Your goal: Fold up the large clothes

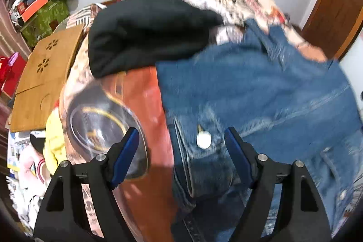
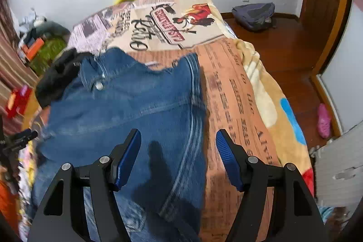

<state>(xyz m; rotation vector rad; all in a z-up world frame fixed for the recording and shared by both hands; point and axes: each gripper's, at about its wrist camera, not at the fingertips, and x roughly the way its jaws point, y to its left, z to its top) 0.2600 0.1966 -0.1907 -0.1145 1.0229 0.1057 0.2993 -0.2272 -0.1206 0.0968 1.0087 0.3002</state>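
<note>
Left gripper (image 1: 181,140) jaws wide, nothing pinched — denim jacket (image 1: 261,87) edge and white button (image 1: 203,140) below the gap. Right gripper (image 2: 178,142) jaws wide, empty, over jacket's other edge. Jacket spread on printed blanket (image 2: 226,87); black garment (image 1: 145,33) beyond.

Left gripper (image 1: 181,135) tipped steeply down with its blue pads (image 1: 126,158) spread wide on nothing, and right gripper (image 2: 178,137) angled down too, jaws apart and empty.
</note>
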